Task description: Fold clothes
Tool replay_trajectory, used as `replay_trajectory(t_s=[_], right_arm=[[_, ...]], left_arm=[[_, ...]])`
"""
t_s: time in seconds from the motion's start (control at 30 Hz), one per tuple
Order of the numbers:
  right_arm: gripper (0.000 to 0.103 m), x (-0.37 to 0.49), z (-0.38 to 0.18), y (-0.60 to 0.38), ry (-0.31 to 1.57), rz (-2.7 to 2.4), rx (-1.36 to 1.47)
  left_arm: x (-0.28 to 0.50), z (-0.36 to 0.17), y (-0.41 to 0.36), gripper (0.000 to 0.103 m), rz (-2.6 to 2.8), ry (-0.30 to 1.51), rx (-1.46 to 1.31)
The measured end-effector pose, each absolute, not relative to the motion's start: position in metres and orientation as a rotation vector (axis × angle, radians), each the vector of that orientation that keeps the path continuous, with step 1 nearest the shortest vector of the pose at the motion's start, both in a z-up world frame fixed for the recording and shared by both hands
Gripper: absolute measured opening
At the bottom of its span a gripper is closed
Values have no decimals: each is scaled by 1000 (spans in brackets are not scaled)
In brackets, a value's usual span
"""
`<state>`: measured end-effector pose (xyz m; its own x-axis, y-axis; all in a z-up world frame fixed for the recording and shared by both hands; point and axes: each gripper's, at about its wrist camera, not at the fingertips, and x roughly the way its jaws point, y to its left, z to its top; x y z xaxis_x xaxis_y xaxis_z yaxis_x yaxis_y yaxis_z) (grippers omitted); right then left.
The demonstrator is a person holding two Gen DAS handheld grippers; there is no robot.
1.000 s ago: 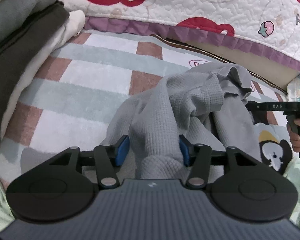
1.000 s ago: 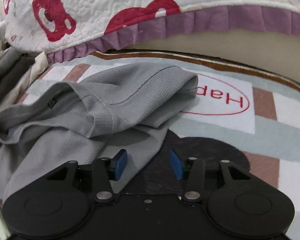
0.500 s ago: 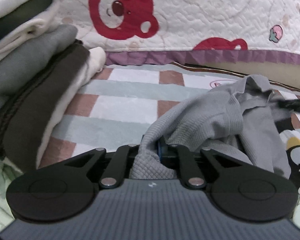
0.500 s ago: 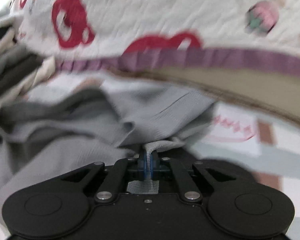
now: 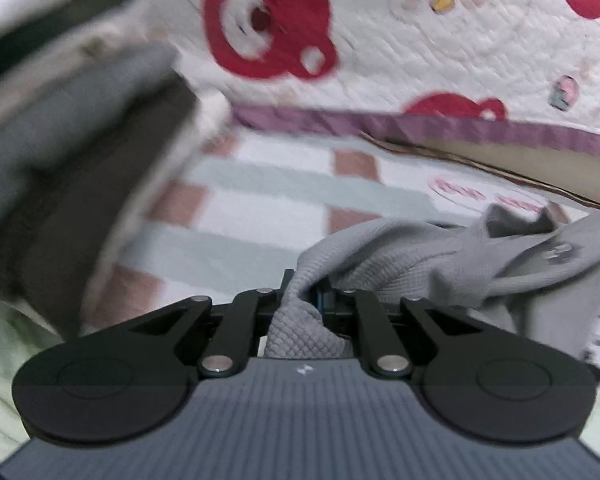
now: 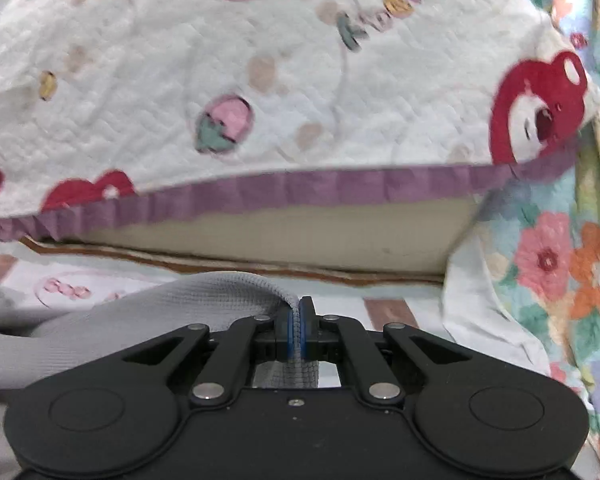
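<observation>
Gripping one grey garment [image 5: 400, 256]: left tool [image 5: 306, 300], right tool [image 6: 296, 328].

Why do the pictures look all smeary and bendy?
Left wrist view: the folded pile and bear quilt are motion-blurred, while the left gripper and its pinched grey garment stay sharper. Right wrist view: milder blur; the fisheye lens curves the quilt's purple trim.
</observation>
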<state>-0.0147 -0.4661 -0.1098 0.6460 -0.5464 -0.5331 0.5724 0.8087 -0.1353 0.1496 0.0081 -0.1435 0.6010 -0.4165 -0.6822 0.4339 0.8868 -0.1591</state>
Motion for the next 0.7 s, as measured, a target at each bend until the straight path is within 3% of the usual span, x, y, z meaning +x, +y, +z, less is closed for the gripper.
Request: replay_trajectory(t_s=[0.07, 0.17, 0.23, 0.3, 0.37, 0.53, 0.63, 0.7], right_arm=[[4, -14, -119, -476, 646, -620, 65], [12, -13, -133, -481, 727, -626, 94], [15, -18, -135, -480, 724, -623, 132], [37, -22, -132, -478, 700, -616, 153], [44, -23, -129, -475, 686, -597, 158], [49, -12, -114, -458, 631, -523, 135], [63, -2, -105, -455, 584, -447, 215], [75, 20, -119, -452, 686, -317, 247]], left_arm=[[148, -144, 1, 15, -550, 809, 30], [143, -151, -5, 29, -571, 824, 71], [140, -155, -9, 30, -585, 834, 99], [137, -159, -13, 35, -599, 844, 126], [135, -160, -15, 44, -608, 847, 138], [137, -162, -15, 46, -573, 851, 152], [141, -163, -9, 53, -545, 862, 127], [144, -163, -5, 54, -535, 867, 109]])
